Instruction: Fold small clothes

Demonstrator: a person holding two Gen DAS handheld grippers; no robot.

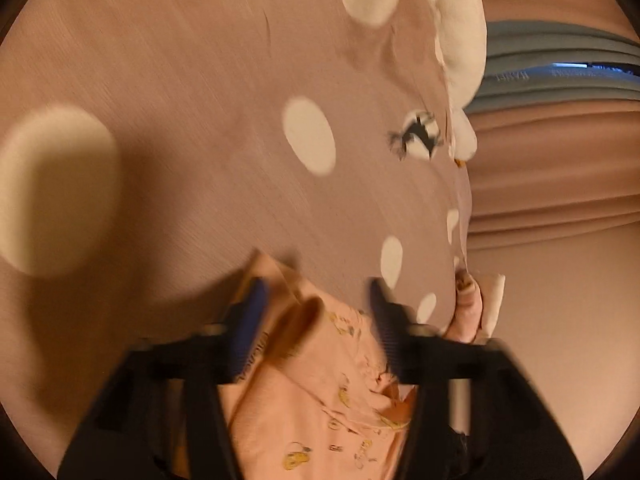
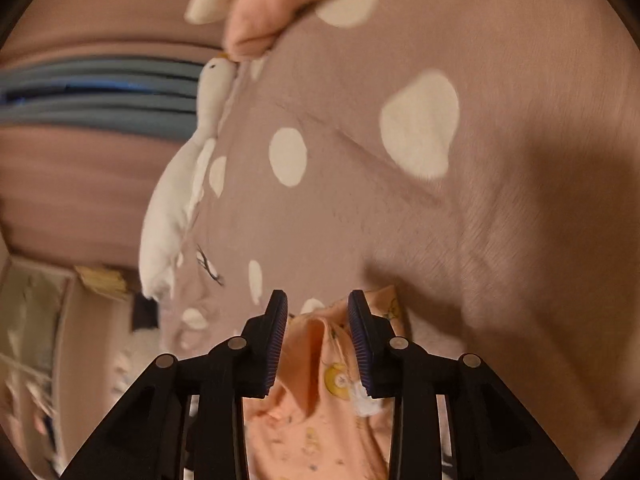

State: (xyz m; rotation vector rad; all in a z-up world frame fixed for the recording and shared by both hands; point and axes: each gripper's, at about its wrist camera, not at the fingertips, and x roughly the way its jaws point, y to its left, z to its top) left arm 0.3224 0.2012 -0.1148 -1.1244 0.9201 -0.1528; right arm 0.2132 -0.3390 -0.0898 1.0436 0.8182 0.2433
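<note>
Peach-orange printed cotton garment (image 1: 320,396), patterned with small yellow cartoon figures, lies on a dusty-pink bedspread with large cream dots (image 1: 192,152), close under both grippers.

In the left wrist view the left gripper (image 1: 316,312) points down at the cloth with its blue ribbed pads (image 1: 250,320) set well apart. A raised fold of the garment stands in the gap, and neither pad presses on it, so the jaws are open and hold nothing. That picture is smeared, so I may be misreading how near the left pad comes to the fold. Beyond the garment the bedspread carries a small black-and-white figure (image 1: 418,134) printed on it. At the right edge of the bedspread lies a white plush toy (image 1: 460,40), and past it a grey-blue band (image 1: 560,64) crosses the background.

In the right wrist view, going from left to right, the same grey-blue band (image 2: 100,96) shows first, then the white plush toy (image 2: 176,196) along the bedspread's (image 2: 500,240) left edge. The right gripper (image 2: 318,312) stands over the top edge of the garment (image 2: 316,400). Its pads (image 2: 358,332) sit closer together than the left pair, with a ridge of the cloth between them, but a gap shows on each side and the cloth lies loose. These jaws too are open and grip nothing.
</note>
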